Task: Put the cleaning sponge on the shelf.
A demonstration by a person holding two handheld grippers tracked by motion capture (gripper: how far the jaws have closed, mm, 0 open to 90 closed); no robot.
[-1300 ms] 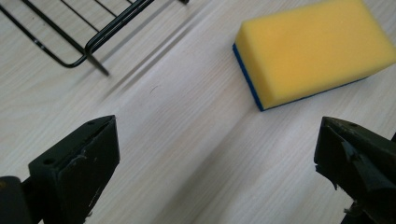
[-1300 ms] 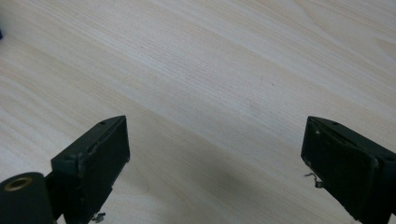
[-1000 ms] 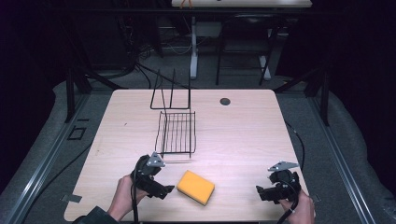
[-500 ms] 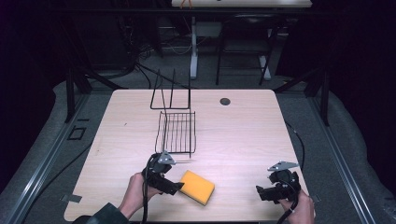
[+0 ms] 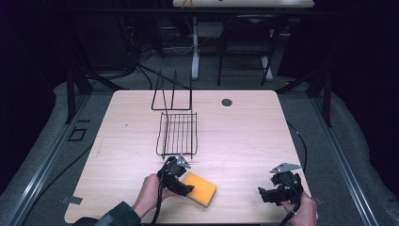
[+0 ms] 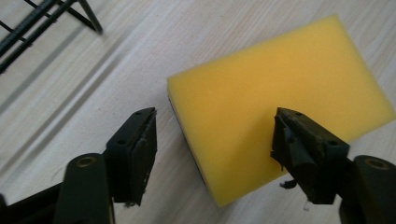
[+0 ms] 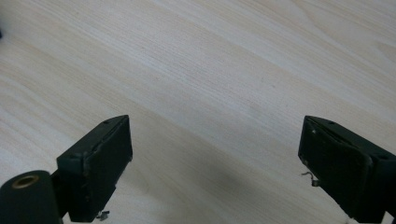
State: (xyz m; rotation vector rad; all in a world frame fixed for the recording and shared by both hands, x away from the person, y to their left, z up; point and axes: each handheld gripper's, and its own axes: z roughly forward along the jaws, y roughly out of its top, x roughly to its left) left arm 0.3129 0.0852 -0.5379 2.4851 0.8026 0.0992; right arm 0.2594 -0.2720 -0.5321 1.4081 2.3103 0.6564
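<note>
Jaws of the left gripper [image 6: 212, 154] have just been closing and straddle the near corner of the yellow sponge [image 6: 275, 100], pads not yet pressing it. Right gripper [image 7: 215, 172] jaws stand wide apart over bare worktop [image 7: 210, 70], nothing between them.

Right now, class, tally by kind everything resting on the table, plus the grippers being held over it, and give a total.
Yellow sponge: 1
Black wire rack: 1
Dark round disc: 1
Grippers: 2, the left gripper and the right gripper
Total: 5
</note>
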